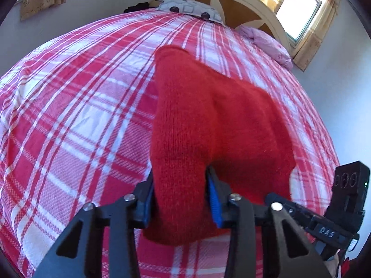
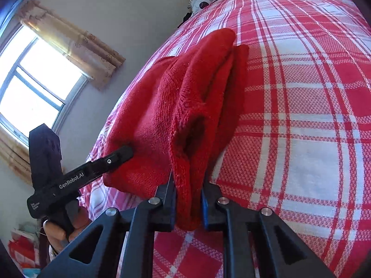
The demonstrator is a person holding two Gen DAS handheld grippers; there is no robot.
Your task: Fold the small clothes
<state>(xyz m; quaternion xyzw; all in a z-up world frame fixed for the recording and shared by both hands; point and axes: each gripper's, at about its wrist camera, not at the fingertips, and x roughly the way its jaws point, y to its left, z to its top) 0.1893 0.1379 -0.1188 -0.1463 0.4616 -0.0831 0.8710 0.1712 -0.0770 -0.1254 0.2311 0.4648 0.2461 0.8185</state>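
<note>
Both my tongs clamped on red knit garment (image 1: 208, 125), one per near corner. Left tongs (image 1: 183, 199) pinch thick bunched edge; right tongs (image 2: 187, 199) grip layered hem, other rig just left of them. Garment hangs taut ahead of tongs over plaid bed (image 1: 69, 115), far end draped on cover. Two-corner hold likely keeps edge straight for fold.
</note>
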